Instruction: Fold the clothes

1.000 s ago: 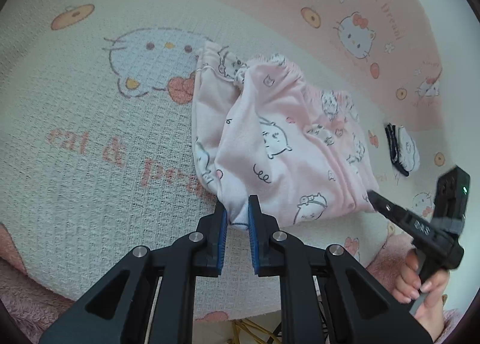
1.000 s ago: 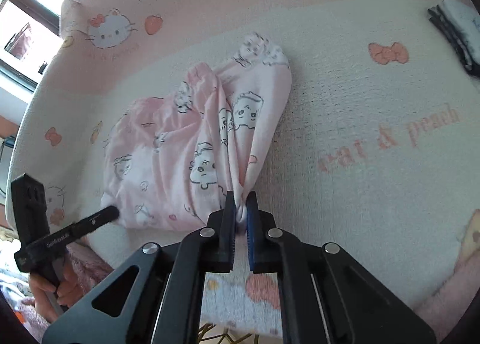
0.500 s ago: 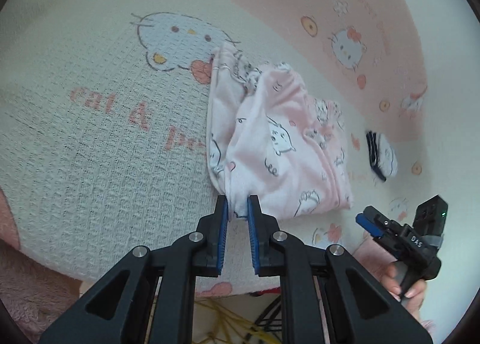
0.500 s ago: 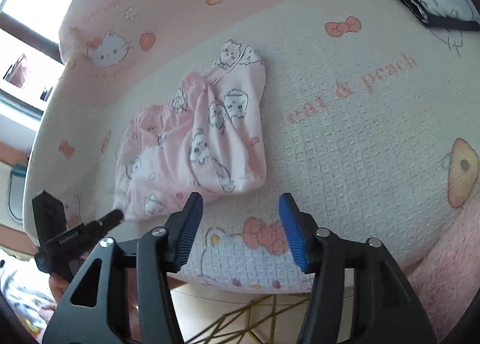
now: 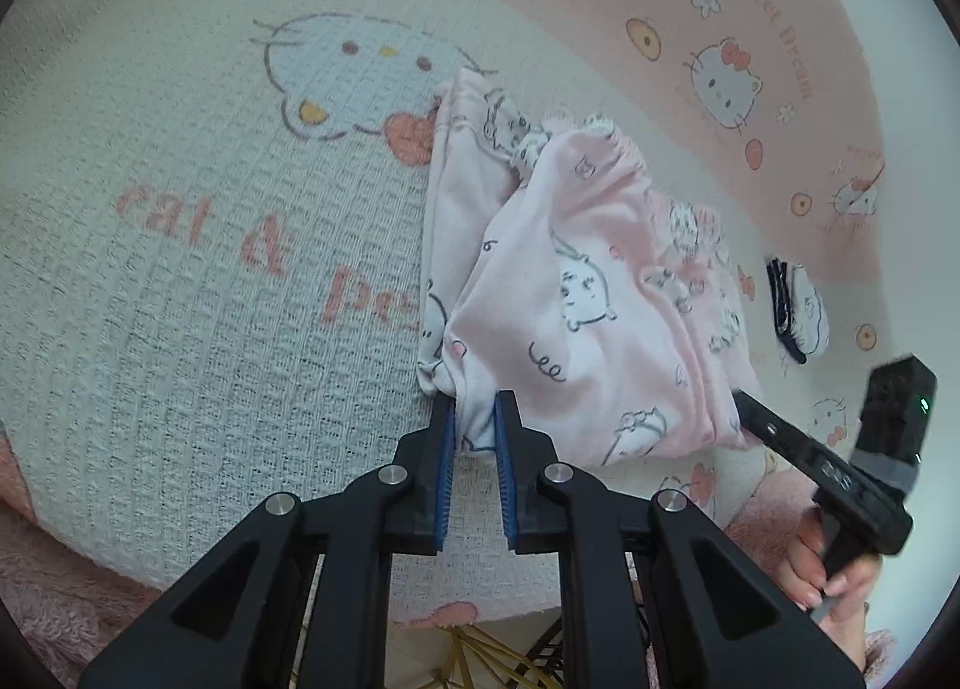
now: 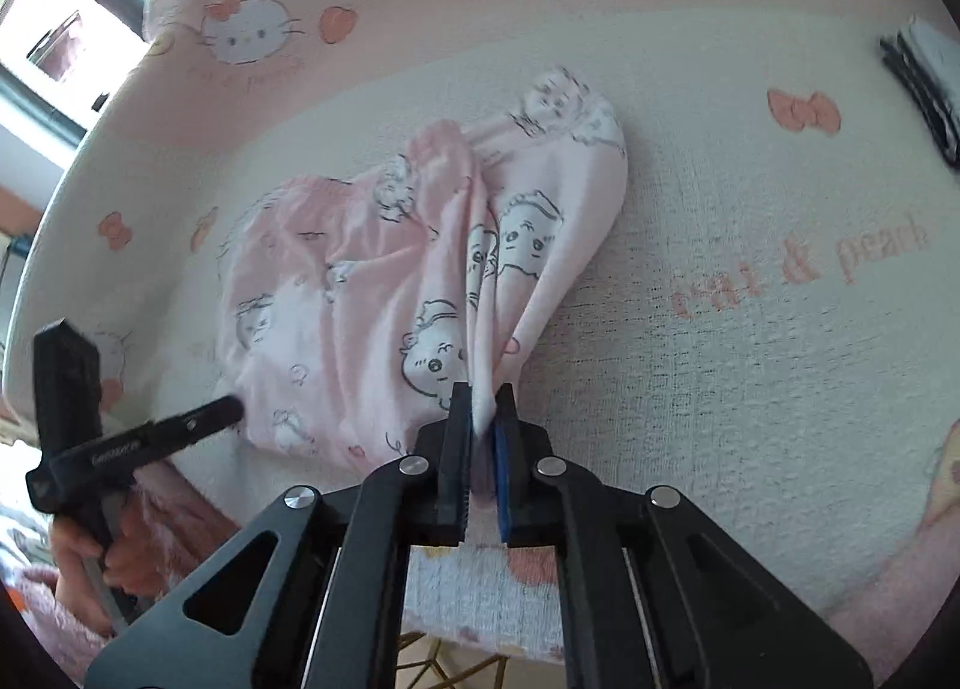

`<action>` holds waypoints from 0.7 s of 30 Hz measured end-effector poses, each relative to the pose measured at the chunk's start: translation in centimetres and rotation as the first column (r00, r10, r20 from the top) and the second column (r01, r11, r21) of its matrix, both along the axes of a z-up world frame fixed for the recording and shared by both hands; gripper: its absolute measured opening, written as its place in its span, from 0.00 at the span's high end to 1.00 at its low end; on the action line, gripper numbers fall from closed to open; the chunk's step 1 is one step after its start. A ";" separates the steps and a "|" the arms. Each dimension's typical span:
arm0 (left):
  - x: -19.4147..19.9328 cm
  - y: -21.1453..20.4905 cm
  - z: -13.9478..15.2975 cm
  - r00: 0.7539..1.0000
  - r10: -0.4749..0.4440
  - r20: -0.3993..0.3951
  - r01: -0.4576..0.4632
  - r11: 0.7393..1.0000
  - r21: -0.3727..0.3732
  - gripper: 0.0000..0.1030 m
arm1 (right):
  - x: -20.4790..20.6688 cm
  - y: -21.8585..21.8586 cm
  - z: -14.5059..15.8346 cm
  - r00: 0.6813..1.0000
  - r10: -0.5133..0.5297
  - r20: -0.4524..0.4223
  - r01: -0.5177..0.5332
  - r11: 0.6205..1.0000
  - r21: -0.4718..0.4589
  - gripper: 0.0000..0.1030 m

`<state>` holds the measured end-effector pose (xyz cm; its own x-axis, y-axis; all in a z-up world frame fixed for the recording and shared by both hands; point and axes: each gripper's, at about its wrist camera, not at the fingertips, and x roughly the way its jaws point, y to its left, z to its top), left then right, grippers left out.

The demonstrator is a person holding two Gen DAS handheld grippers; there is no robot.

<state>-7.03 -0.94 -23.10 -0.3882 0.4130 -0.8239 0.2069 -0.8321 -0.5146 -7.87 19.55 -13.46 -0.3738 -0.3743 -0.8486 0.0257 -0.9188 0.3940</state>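
A pink garment [image 5: 600, 293] printed with white cartoon animals lies bunched on a cream waffle blanket [image 5: 180, 299]. In the left wrist view my left gripper [image 5: 476, 407] is shut on the garment's near left corner, with white cloth pinched between the blue pads. My right gripper [image 6: 485, 407] is shut on a gathered fold at the other near corner of the garment [image 6: 360, 293], and the cloth rises in taut pleats from its jaws. Each gripper shows in the other's view, the right gripper [image 5: 744, 401] and the left gripper [image 6: 231, 407], both at the garment's near edge.
A folded dark and white item [image 5: 801, 311] lies on the blanket to the right, also the folded item [image 6: 924, 89]. The blanket's front edge [image 5: 420, 611] runs just under the grippers, with yellow rods below. A window [image 6: 54, 29] is at the upper left.
Half a second ago my right gripper stood open and drawn back from the garment. It has come forward and shut on the near corner again. The left gripper kept its hold.
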 end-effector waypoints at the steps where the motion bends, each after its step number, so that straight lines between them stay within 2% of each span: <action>1: 0.2 -0.1 0.4 1.000 -0.007 -0.008 0.007 1.000 0.001 0.87 | 0.7 0.1 0.8 1.000 0.005 -0.014 -0.005 1.000 -0.004 0.96; 5: 1.4 -0.2 1.7 0.998 -0.050 -0.032 0.050 0.999 -0.017 0.87 | 3.8 0.0 2.6 0.998 0.039 -0.044 -0.038 0.999 0.024 0.97; 9: 2.2 -0.3 1.5 0.997 -0.068 -0.025 0.067 0.996 -0.056 0.87 | 5.1 1.1 1.9 0.999 -0.035 0.000 0.035 0.994 0.101 0.97; 11: 2.3 -1.0 1.2 0.999 -0.042 -0.017 0.041 0.998 -0.055 0.87 | 4.8 1.5 1.5 0.996 -0.083 0.015 0.080 0.987 0.139 0.95; 13: 2.4 -1.8 0.9 1.000 -0.009 -0.010 0.009 0.999 -0.048 0.86 | 4.4 2.3 0.5 0.989 -0.135 0.059 0.129 0.987 0.097 0.87; 14: 2.4 -2.3 0.7 1.000 0.007 -0.006 -0.007 0.999 -0.044 0.86 | 4.4 2.5 0.2 0.986 -0.150 0.078 0.146 0.987 0.060 0.73; 15: 2.6 -2.5 1.1 1.000 0.023 -0.017 -0.024 0.995 -0.093 0.86 | 4.4 2.6 0.1 0.984 -0.160 0.080 0.158 0.987 0.024 0.64; 17: 3.1 -2.2 2.6 0.997 0.042 -0.072 -0.059 0.966 -0.251 0.86 | 4.6 2.1 0.7 0.987 -0.159 0.034 0.158 0.987 0.018 0.64; 18: 3.3 -2.1 3.3 0.994 0.047 -0.101 -0.078 0.942 -0.327 0.86 | 4.7 1.4 1.4 0.990 -0.142 -0.017 0.143 0.988 0.050 0.64; 19: 3.3 -1.7 3.8 0.992 0.030 -0.122 -0.070 0.938 -0.339 0.86 | 4.8 0.7 2.0 0.991 -0.118 -0.061 0.124 0.988 0.094 0.64; 21: 3.0 -0.7 4.5 0.987 -0.029 -0.156 -0.017 0.958 -0.287 0.86 | 4.7 -1.3 2.8 0.990 -0.049 -0.131 0.074 0.978 0.193 0.61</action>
<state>-4.06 -1.62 -18.56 -0.5200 0.1708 -0.8369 0.1377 -0.9502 -0.2795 -3.15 18.21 -10.70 -0.4986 -0.1779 -0.8484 0.0045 -0.9792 0.2027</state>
